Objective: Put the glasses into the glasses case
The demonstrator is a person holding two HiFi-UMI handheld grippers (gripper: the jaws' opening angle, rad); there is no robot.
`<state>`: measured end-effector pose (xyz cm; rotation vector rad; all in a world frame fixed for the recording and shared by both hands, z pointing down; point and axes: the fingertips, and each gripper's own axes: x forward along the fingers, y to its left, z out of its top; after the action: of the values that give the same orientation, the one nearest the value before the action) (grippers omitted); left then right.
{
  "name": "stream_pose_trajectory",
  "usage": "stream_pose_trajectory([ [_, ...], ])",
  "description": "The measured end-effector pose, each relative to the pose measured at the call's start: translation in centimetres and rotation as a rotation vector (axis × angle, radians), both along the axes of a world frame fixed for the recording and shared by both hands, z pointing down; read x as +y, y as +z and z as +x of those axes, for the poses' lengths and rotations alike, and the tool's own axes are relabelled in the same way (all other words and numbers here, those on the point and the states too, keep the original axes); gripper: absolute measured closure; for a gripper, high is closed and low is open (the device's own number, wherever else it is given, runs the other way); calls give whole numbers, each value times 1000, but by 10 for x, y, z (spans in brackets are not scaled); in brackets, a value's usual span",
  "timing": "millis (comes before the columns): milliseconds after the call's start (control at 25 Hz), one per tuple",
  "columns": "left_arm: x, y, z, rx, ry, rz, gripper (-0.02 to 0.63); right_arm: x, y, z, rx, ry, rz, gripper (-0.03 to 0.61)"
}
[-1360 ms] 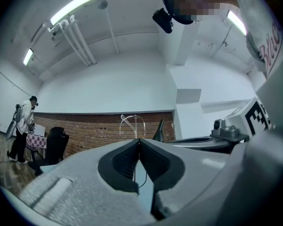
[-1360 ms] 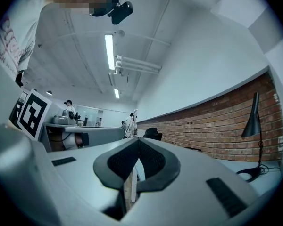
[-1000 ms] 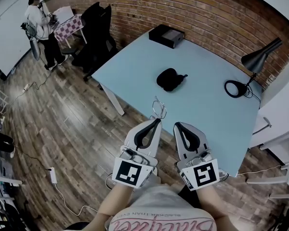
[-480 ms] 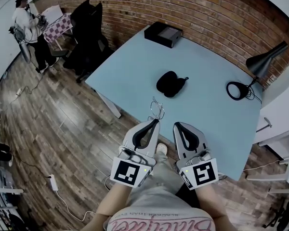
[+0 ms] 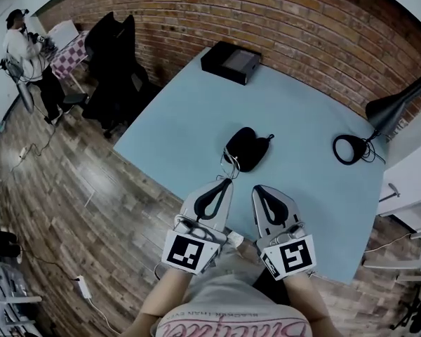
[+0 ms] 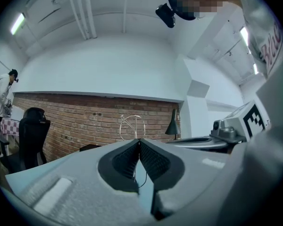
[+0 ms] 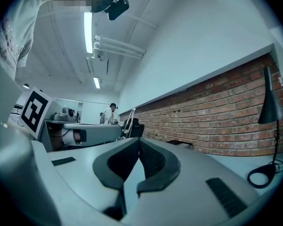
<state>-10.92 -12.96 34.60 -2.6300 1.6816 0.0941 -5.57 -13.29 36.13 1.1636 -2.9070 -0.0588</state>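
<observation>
The black glasses case [image 5: 246, 147] lies on the light blue table [image 5: 196, 111], near its front edge. My left gripper [image 5: 229, 180] is shut on the thin wire-framed glasses [image 5: 229, 161], which stick up from its tips and overlap the case's near left edge in the head view. The left gripper view shows the round wire rim of the glasses [image 6: 132, 125] above the closed jaws of the left gripper [image 6: 139, 140]. My right gripper [image 5: 256, 187] is beside the left one, shut with nothing between its fingers; it also appears as the right gripper [image 7: 139, 139] in its own view. Whether the case is open is unclear.
A black desk lamp [image 5: 391, 102] with a round base [image 5: 347, 148] stands at the table's right. A black box [image 5: 230, 62] sits at the far edge by the brick wall. Black office chairs [image 5: 112, 55] and a standing person [image 5: 24, 51] are at the left on the wooden floor.
Both grippers have come closer to the table; the held glasses went from over the floor at the table edge to the case's near side. The jaws stayed as they were.
</observation>
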Motion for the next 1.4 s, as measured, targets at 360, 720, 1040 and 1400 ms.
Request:
stream_pose_trajectory([
  [360,-93,8,5,-18,124,-77,607,-81,3,6,3,114,-16,568],
  [720,-142,37,23,-64,232,-178,607,-124,24,26,-3,236,-82,568],
  [1040,-173,88,24,-53,344,-374,607,-139,56,28,27,373,-158,568],
  [1400,-197,184,36,-1,450,-776,607,-142,81,29,45,489,-236,568],
])
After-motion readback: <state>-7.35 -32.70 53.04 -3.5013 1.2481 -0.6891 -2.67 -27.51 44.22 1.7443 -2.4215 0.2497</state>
